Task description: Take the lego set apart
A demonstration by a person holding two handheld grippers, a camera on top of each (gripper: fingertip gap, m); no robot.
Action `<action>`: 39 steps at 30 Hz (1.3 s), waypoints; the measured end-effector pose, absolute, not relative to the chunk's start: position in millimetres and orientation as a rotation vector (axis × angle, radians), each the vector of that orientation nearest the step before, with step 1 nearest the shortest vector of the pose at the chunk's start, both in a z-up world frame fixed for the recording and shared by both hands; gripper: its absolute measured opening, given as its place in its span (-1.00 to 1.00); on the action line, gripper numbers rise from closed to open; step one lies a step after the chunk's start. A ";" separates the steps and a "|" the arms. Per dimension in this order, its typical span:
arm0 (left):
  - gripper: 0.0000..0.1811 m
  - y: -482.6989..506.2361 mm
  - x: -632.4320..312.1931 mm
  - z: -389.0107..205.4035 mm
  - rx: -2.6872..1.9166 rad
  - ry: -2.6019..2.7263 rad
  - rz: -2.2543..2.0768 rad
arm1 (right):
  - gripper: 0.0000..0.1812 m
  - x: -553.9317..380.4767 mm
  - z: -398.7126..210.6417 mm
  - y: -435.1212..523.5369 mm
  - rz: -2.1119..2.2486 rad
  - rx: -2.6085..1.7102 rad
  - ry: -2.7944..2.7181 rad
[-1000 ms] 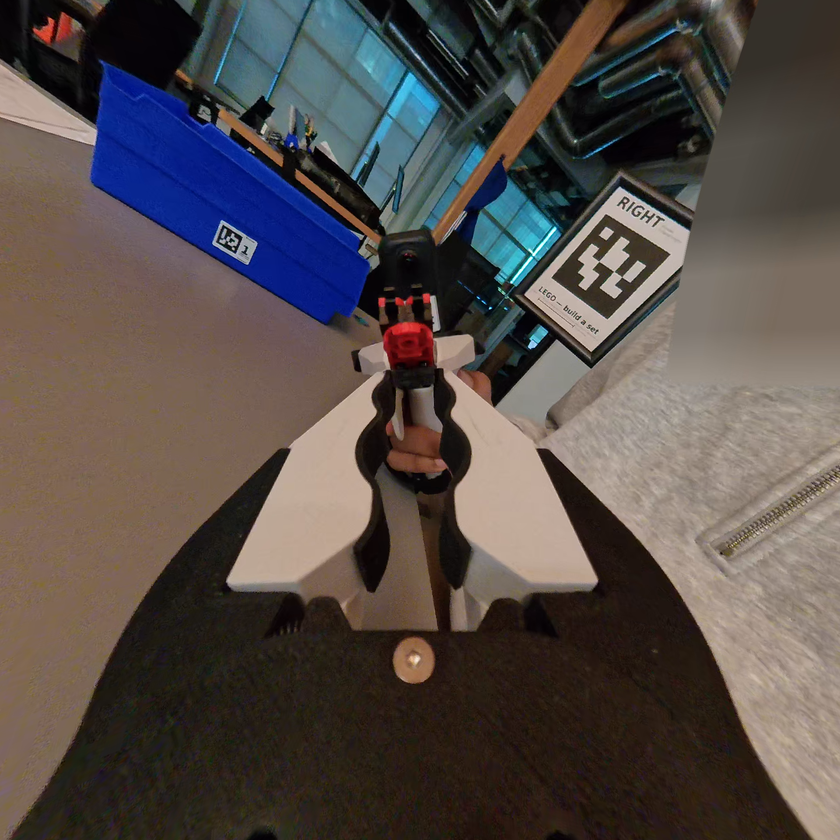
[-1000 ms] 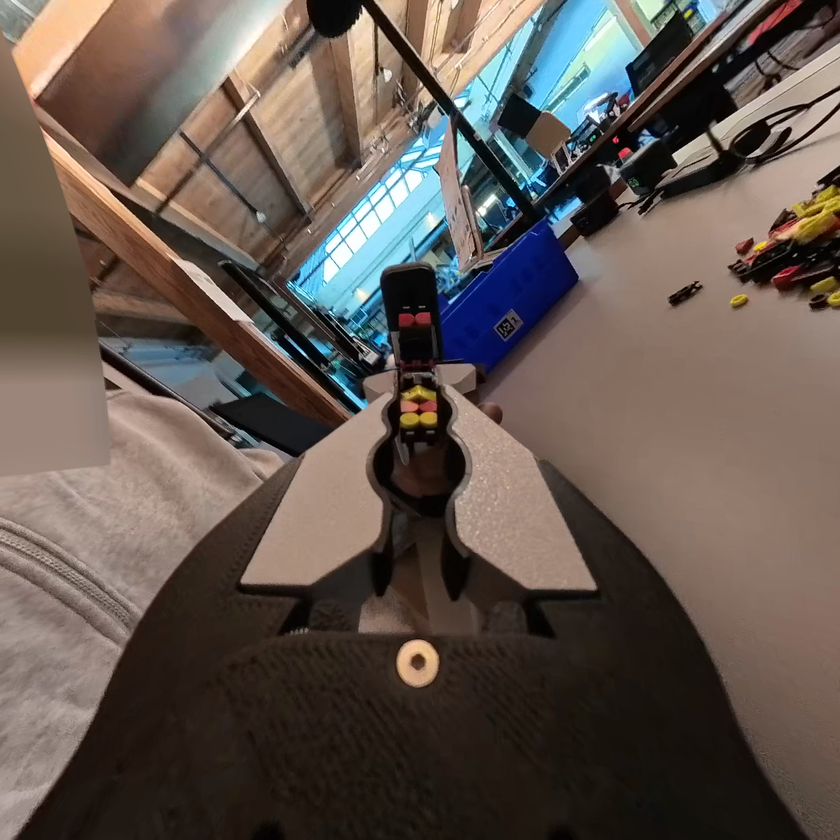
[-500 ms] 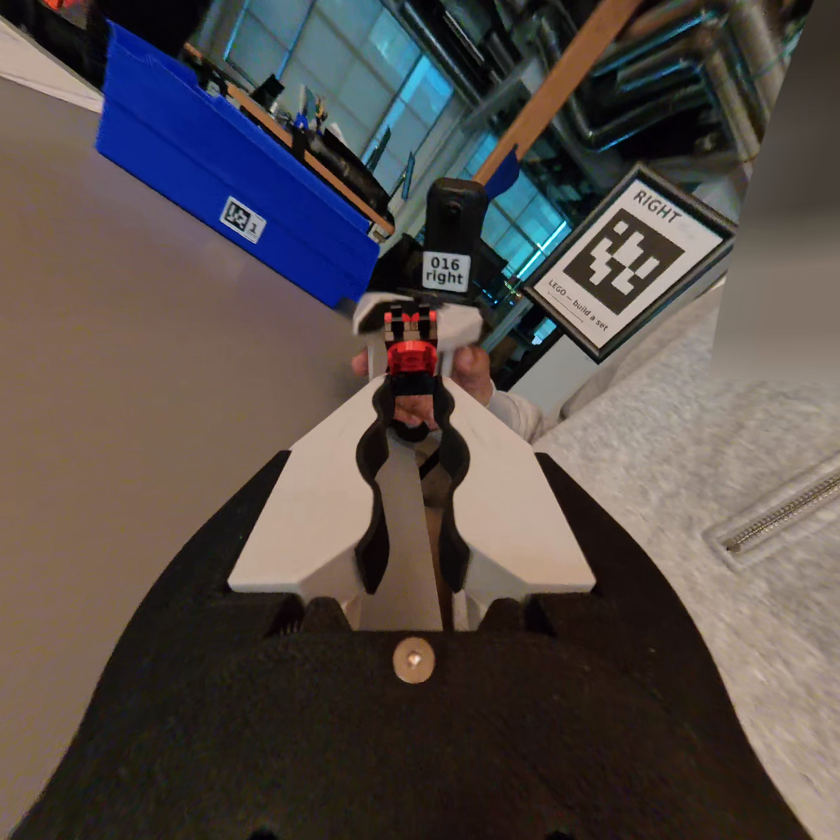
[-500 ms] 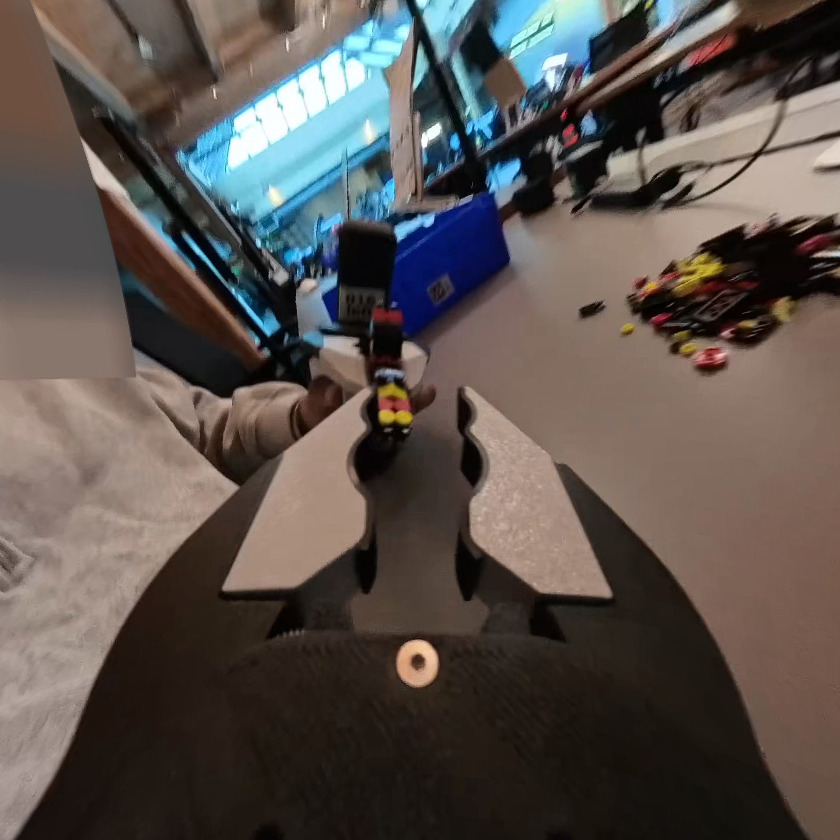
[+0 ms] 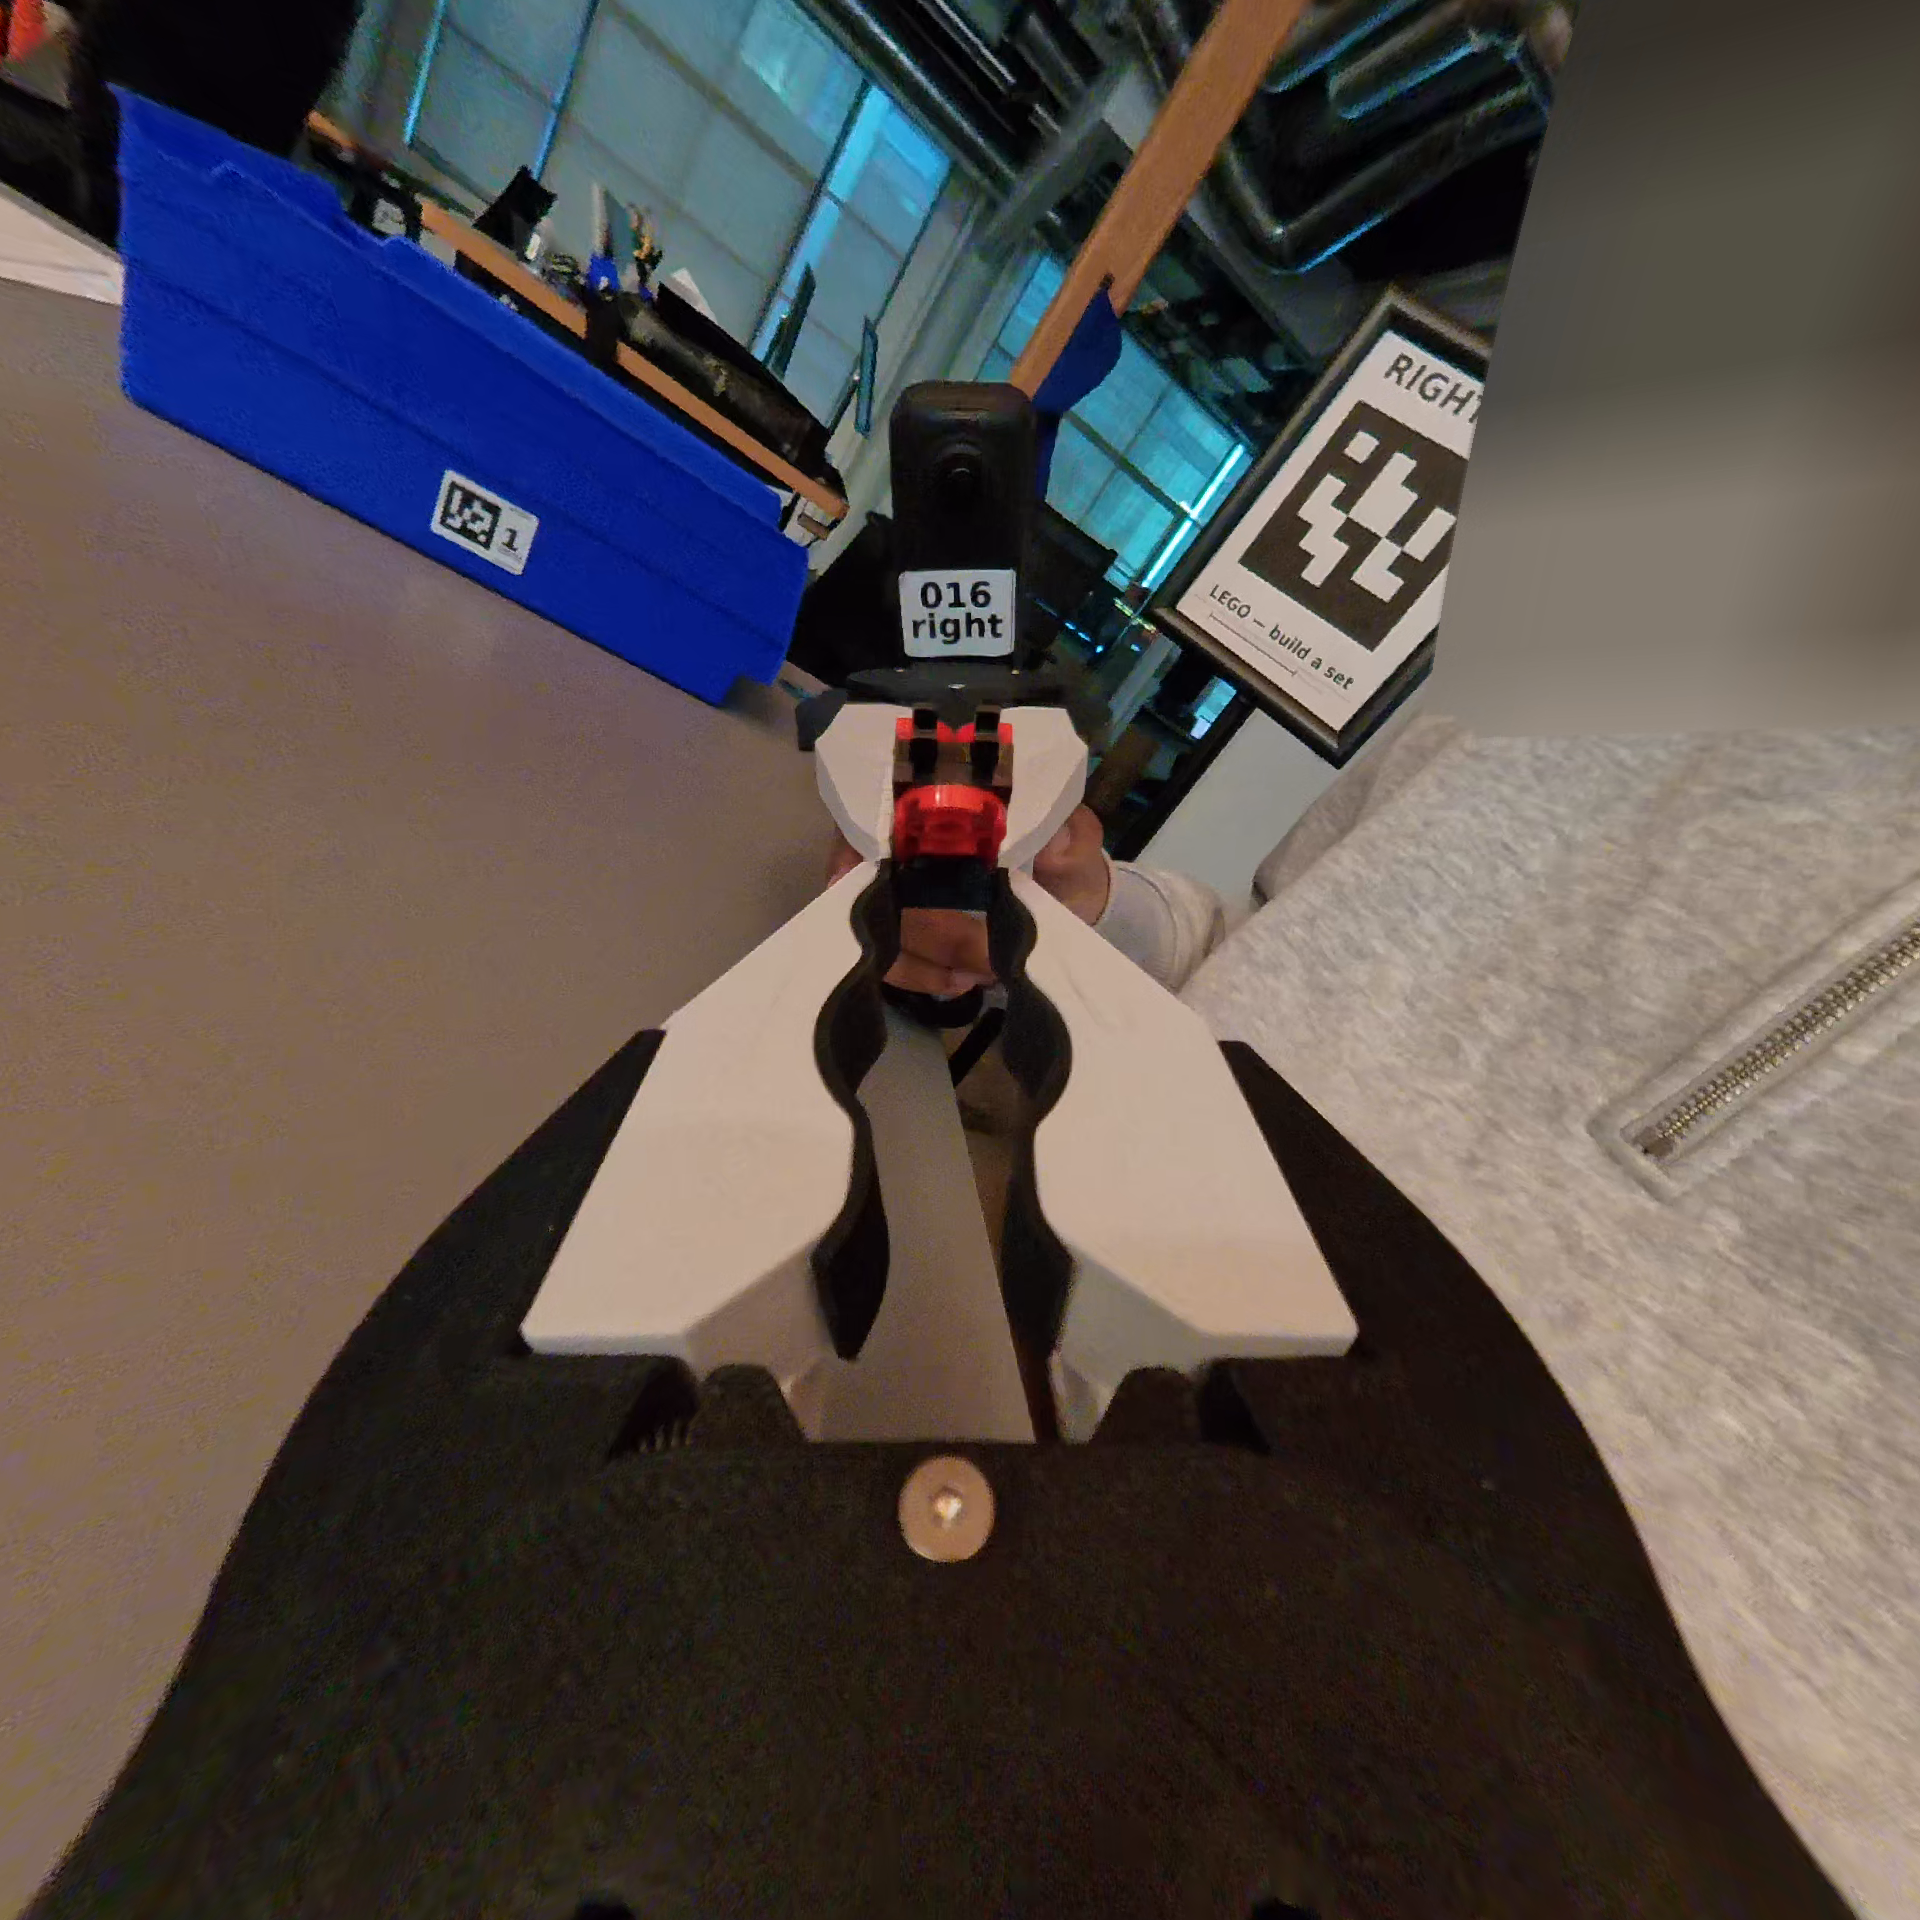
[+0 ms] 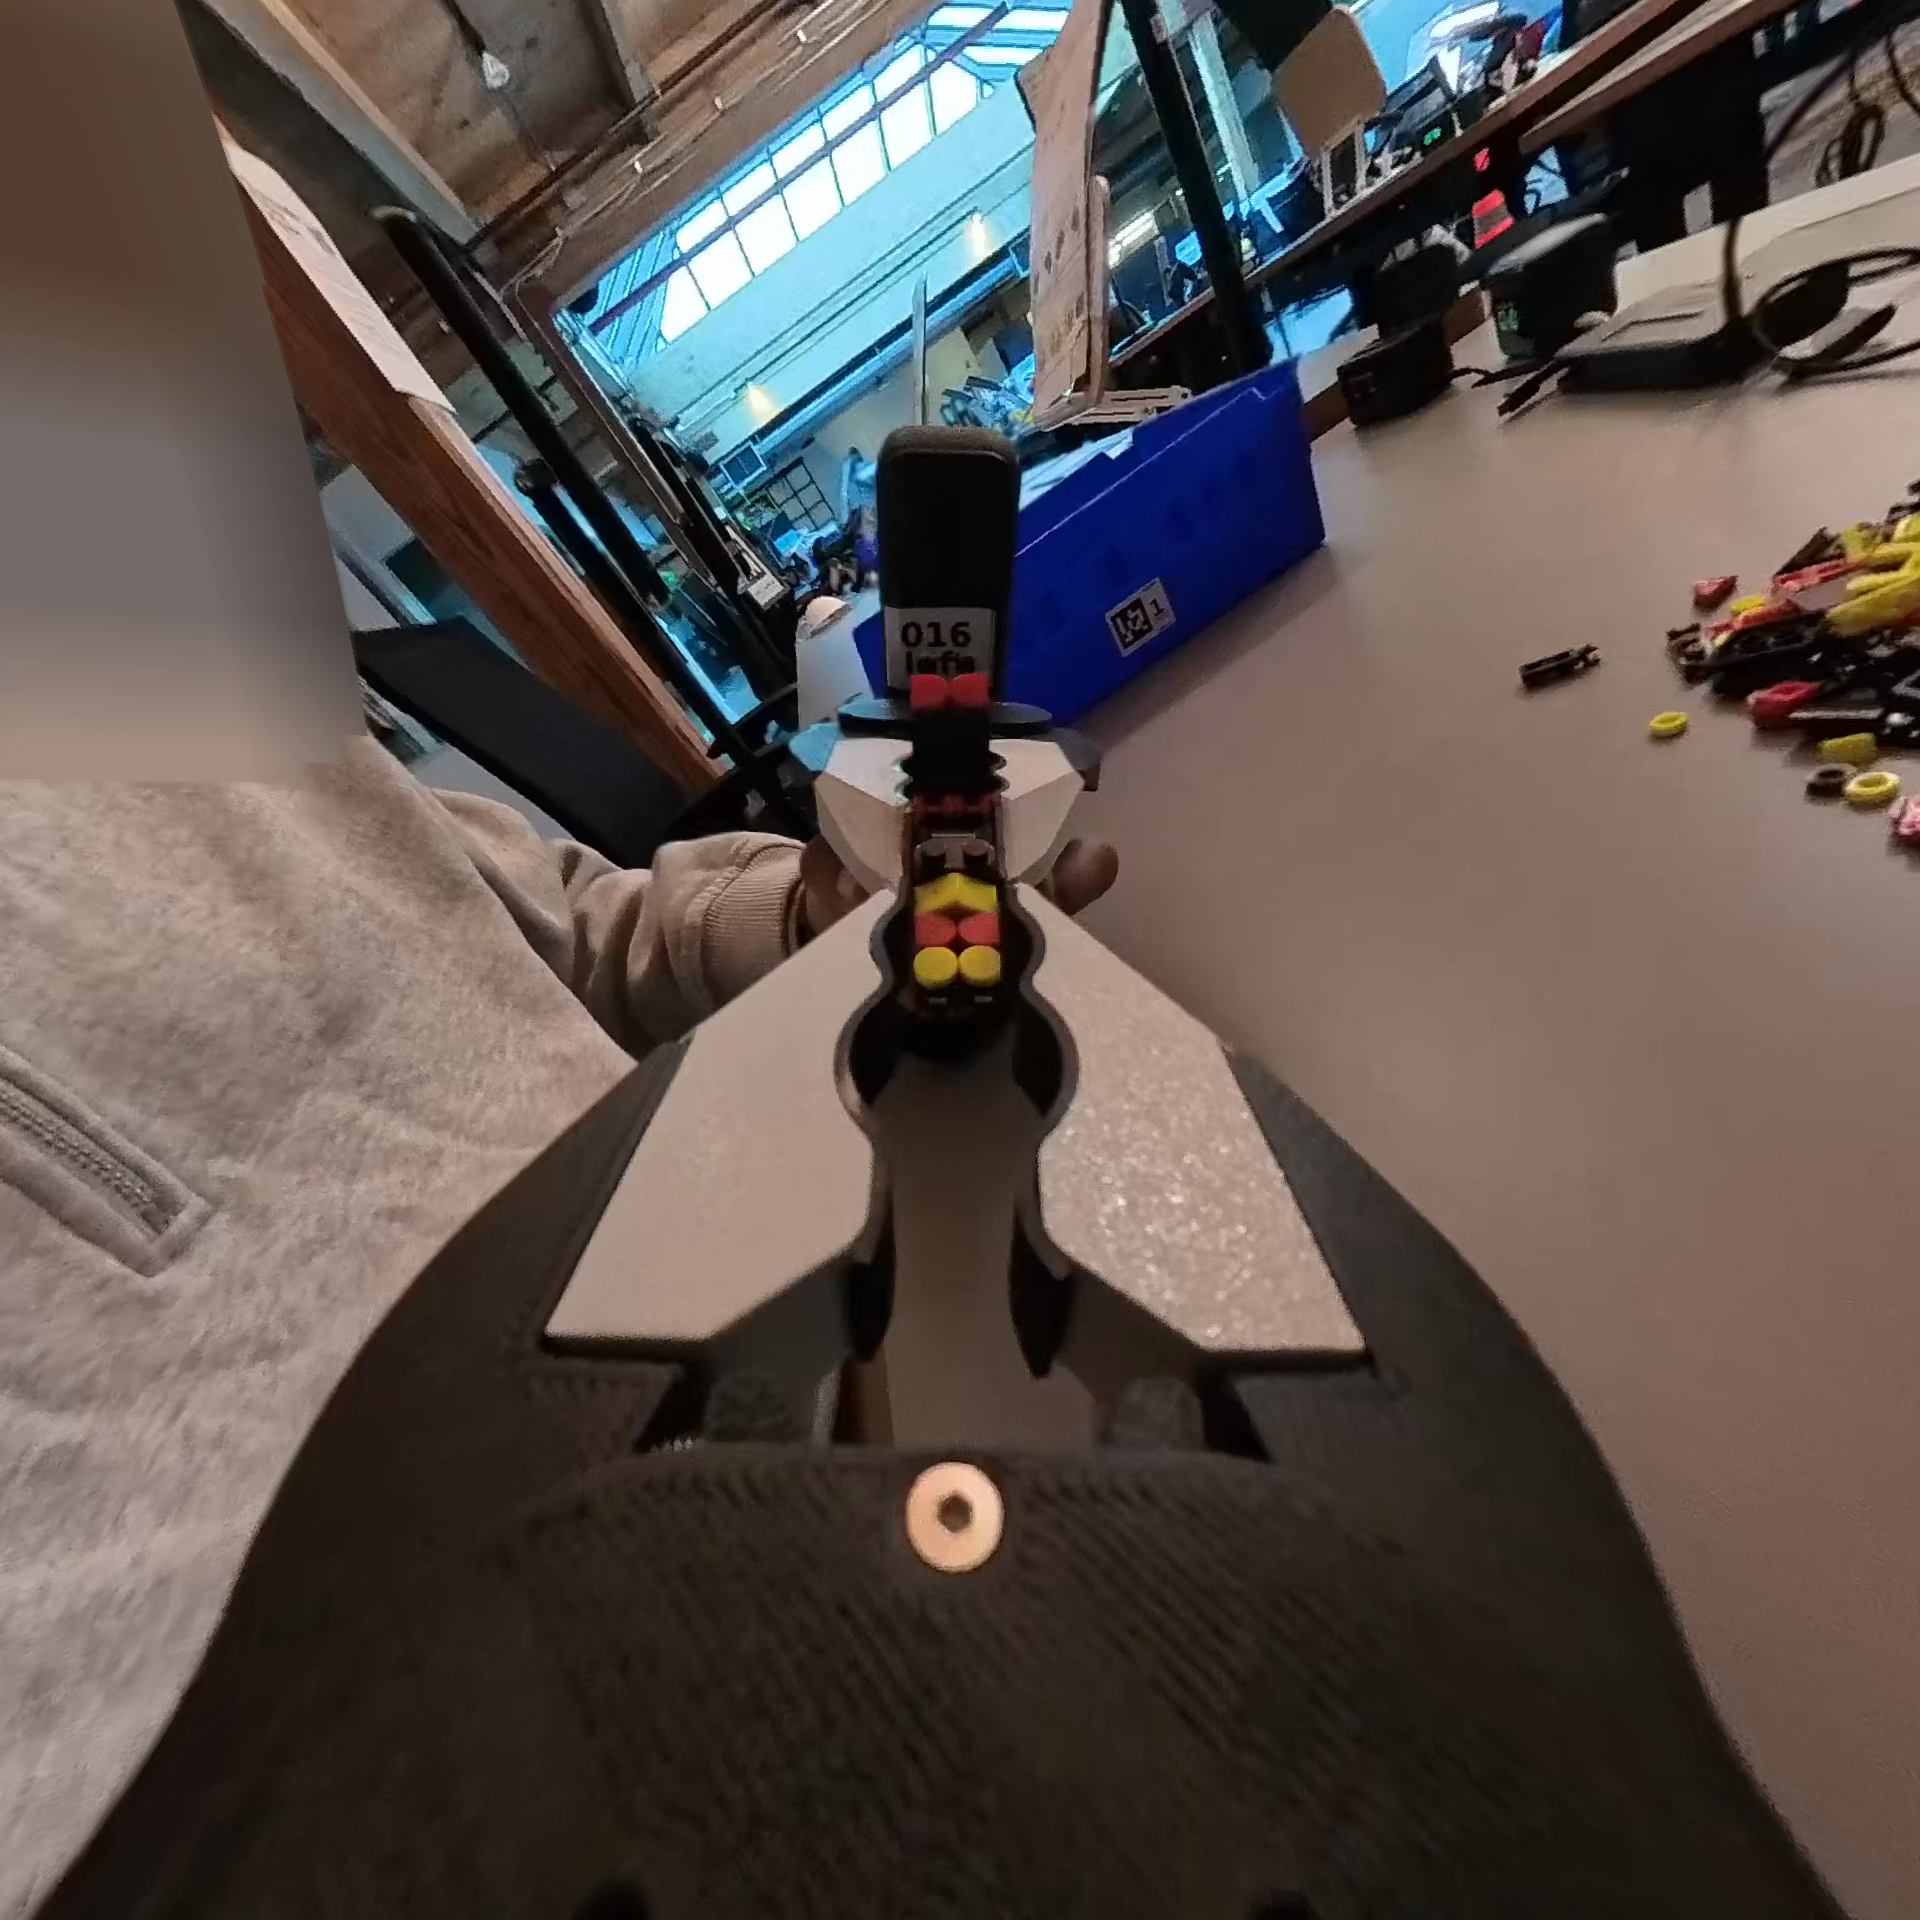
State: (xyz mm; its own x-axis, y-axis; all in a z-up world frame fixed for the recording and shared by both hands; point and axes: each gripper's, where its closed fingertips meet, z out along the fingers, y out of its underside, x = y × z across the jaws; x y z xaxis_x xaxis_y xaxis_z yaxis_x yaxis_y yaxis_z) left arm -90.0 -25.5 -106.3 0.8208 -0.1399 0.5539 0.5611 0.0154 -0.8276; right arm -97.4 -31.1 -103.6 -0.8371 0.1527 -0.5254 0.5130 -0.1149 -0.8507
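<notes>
Here the lego assembly (image 6: 954, 914) is held in mid-air above the grey table (image 5: 260, 883), pinched from both ends: the left gripper (image 5: 943, 883) is closed on its black end just behind a round red piece (image 5: 943, 821), and the right gripper (image 6: 951, 982) is closed on the end that shows yellow and red studs, so the two tools face each other nose to nose with the stack bridging them. In the right wrist view a heap of loose lego parts (image 6: 1829, 655) lies far right on the table, with a blue bin (image 6: 1164, 551) beyond it near the far edge. The stack looks light and rigid, hard smooth plastic that would slip under a weak pinch, and its joints should give only to a bend or twist, not a straight pull. It seems best gripped on the flat side faces, close on either side of the seam to be split, since a hold farther out would let the thin column flex and pop apart at an unplanned layer, scattering small pieces.
</notes>
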 end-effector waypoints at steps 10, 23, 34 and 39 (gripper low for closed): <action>-0.81 -26.3 -84.5 -99.4 -1.433 -0.306 -0.563 | -0.84 -89.7 -102.5 -35.1 -2.076 0.639 2.094; -0.81 -27.8 -82.2 -100.3 -1.440 -0.291 -0.581 | -0.81 -87.2 -102.8 -36.0 -2.071 0.615 2.036; -0.81 -34.9 -83.7 -85.6 -1.363 -0.220 -0.429 | -0.43 -99.8 -80.8 -25.4 -2.431 0.558 2.309; -0.81 -37.3 -81.3 -77.5 -1.342 -0.173 -0.312 | -0.23 -108.1 -63.6 -11.1 -2.762 0.562 2.435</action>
